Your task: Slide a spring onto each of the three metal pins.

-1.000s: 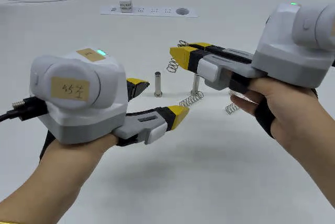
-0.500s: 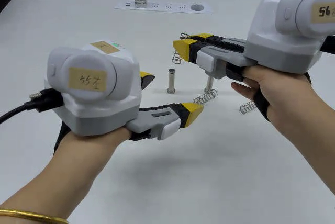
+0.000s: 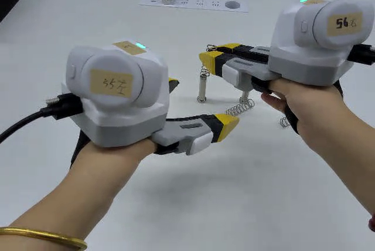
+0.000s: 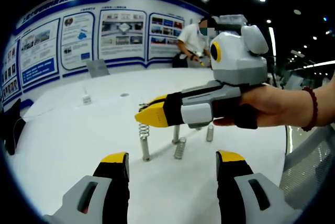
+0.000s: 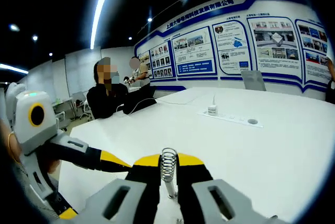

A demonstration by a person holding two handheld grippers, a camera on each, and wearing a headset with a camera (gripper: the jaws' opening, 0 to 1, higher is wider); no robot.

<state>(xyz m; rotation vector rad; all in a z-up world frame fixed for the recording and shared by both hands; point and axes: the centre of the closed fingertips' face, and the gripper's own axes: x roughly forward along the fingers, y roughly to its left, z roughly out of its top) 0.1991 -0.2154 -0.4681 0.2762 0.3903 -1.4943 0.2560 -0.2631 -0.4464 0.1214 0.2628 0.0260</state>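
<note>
My right gripper is shut on a small steel spring, which hangs upright from its yellow tips. The spring's lower end sits right at the top of the left metal pin. In the right gripper view the spring stands between the shut jaws with the pin just below it. A second pin stands behind, partly hidden by the right gripper. A third pin shows in the left gripper view. My left gripper is open and empty, close in front of the pins.
Two loose springs lie on the white table: one by the second pin, another under my right hand. A white power strip lies at the far edge. People sit at the table's far side.
My right gripper has carried the spring leftwards from between the pins to just over the left pin. The left gripper holds its place, still open. The head camera has shifted.
</note>
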